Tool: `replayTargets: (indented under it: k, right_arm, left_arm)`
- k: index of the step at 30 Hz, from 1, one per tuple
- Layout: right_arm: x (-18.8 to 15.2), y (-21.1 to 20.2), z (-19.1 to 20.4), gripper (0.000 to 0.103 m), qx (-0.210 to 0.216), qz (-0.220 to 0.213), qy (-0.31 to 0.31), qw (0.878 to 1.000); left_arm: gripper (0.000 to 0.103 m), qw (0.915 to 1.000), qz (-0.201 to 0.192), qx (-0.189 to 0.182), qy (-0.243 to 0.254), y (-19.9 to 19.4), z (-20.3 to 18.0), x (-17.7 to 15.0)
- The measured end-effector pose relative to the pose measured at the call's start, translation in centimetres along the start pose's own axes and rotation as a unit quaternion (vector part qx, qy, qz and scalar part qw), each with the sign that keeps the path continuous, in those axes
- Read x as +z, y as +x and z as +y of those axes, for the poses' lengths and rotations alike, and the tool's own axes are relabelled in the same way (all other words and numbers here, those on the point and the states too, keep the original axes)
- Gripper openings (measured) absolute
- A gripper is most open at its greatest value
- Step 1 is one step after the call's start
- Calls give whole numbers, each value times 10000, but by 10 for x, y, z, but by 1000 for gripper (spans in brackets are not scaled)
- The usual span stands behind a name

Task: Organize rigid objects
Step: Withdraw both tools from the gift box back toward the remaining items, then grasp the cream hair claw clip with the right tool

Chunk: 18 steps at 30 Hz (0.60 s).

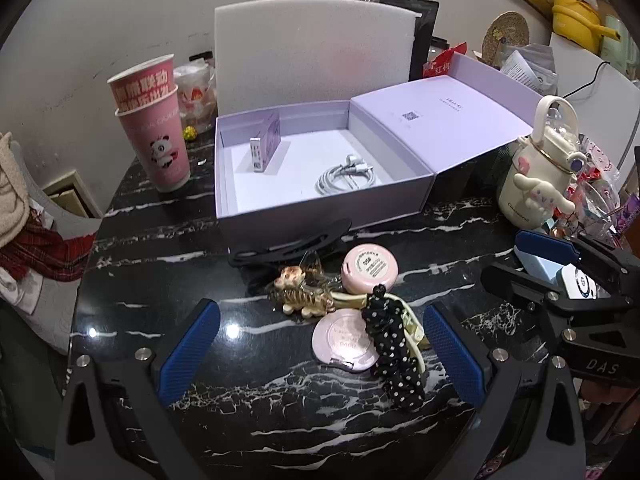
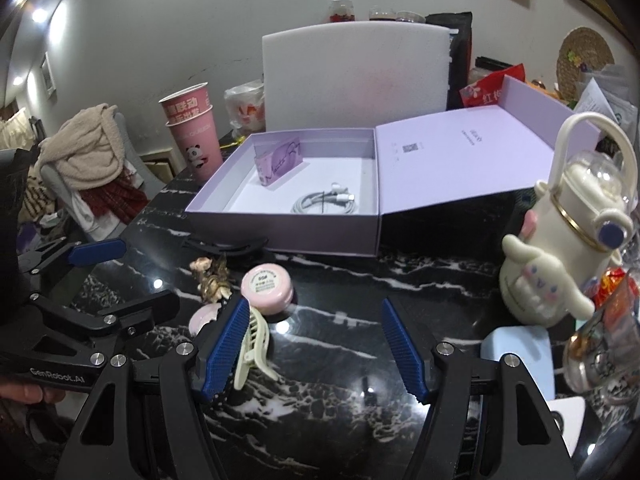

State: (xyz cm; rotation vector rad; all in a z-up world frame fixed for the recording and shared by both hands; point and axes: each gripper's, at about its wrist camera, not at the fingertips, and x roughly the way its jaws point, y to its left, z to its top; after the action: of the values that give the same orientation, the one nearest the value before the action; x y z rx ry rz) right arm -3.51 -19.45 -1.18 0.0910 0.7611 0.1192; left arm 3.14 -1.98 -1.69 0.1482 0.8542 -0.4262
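Both grippers hang over the black marble table [image 1: 132, 320], angled down at a small pile of accessories in front of the open lilac box [image 1: 320, 208]. Left gripper [image 1: 320, 354] jaws wide apart, nothing between the pads but tabletop and clutter: the flat pink compact [image 1: 340, 344] and the black polka-dot scrunchie [image 1: 394, 356] sit inside the gap, untouched. Right gripper [image 2: 314, 350] also spread, empty; its left pad is just beside the cream claw clip [image 2: 254, 354], contact not clear. The round pink case [image 2: 267, 286] lies just past the fingers, the tiger-stripe clip [image 1: 298, 294] and black hair clip [image 1: 292, 242] closer to the box. Box already holds a coiled white cable [image 1: 346, 176] and a small lilac carton [image 1: 266, 152], with free floor on the near side. Looks like a pick is being lined up. Best go one item at a time: centre the pads on a hard piece like the compact, keep the scrunchie out of the bite, close square across the edges so it doesn't squirt out on the glossy top. The white character bottle [image 2: 560, 264] stands near on the right; don't clip it.
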Motion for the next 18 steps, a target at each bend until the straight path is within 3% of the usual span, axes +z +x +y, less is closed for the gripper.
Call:
replayTargets:
  k: [18]
  right_arm:
    - [-31, 39, 21, 69, 606, 421, -128, 9972]
  left_arm:
    - [103, 9991, 350, -56, -253, 23, 26, -32]
